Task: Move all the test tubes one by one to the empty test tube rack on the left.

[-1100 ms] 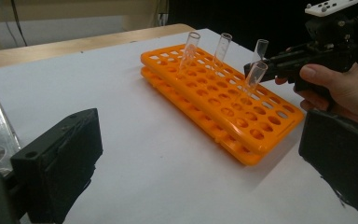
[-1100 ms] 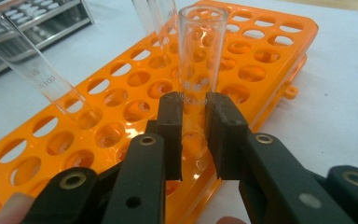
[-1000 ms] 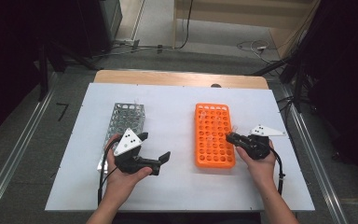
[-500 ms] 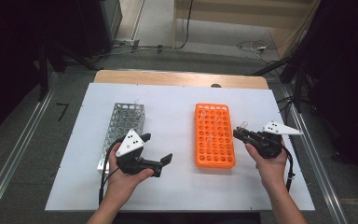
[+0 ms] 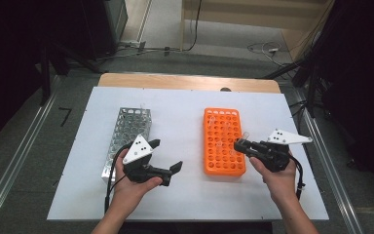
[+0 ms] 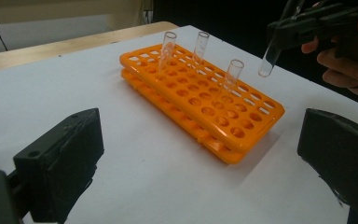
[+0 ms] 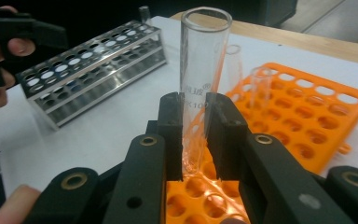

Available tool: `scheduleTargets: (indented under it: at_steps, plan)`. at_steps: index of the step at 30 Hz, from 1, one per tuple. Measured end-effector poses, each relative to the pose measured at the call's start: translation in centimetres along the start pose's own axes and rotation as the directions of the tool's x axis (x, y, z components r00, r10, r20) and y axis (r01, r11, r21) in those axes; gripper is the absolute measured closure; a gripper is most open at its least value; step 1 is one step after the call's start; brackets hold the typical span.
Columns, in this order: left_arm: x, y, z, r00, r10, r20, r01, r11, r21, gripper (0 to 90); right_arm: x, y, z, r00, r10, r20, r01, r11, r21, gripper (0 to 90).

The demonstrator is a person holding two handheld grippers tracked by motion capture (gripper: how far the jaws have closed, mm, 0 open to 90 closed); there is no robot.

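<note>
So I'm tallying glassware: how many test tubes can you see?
5: three standing in the orange rack, one in the right gripper, one at the metal rack's far corner. Others may be hidden.

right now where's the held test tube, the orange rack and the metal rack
held test tube [image 7: 200, 70], right gripper view, glass wall above the jaws
orange rack [image 5: 224, 163], high view, top plate near its front end
metal rack [image 5: 126, 126], high view, gridded top

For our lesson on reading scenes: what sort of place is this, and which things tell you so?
Probably a lab-style recording bench: an orange tube rack and a metal rack on a white table, a glass test tube in the right gripper, cables on the floor behind.
</note>
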State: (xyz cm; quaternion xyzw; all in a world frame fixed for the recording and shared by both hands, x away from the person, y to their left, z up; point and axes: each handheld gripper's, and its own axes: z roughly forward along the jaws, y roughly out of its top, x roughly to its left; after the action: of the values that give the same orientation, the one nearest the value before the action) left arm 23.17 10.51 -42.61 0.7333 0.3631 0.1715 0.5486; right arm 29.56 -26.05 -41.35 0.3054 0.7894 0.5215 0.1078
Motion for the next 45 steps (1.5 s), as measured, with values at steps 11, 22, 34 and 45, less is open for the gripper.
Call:
scheduleTargets:
  at_steps: [11, 22, 34, 45]
  plan:
    - [-0.8, 0.5, 0.0, 0.9995, 0.007, 0.03, -0.006, 0.9999, -0.009, 2.1, 3.4, -0.3, 2.8, 0.9924, -0.057, -0.109, 0.062, 0.997, 0.044, 74.2]
    - [-1.7, 0.7, 0.5, 0.995, 0.016, 0.098, -0.015, 0.9998, -0.015, 16.8, 6.3, -1.0, 5.5, 0.978, -0.096, -0.185, 0.116, 0.988, 0.101, 74.2]
    - [-3.6, 0.5, 1.9, 0.9854, 0.047, 0.164, -0.05, 0.9987, 0.013, 46.7, 8.1, -1.3, 6.8, 0.9656, -0.117, -0.232, 0.149, 0.981, 0.122, 74.2]
    - [-4.1, 0.3, 2.3, 0.9797, 0.054, 0.193, -0.06, 0.9979, 0.023, 68.1, 9.2, -1.2, 7.1, 0.9557, -0.137, -0.26, 0.175, 0.976, 0.129, 74.2]
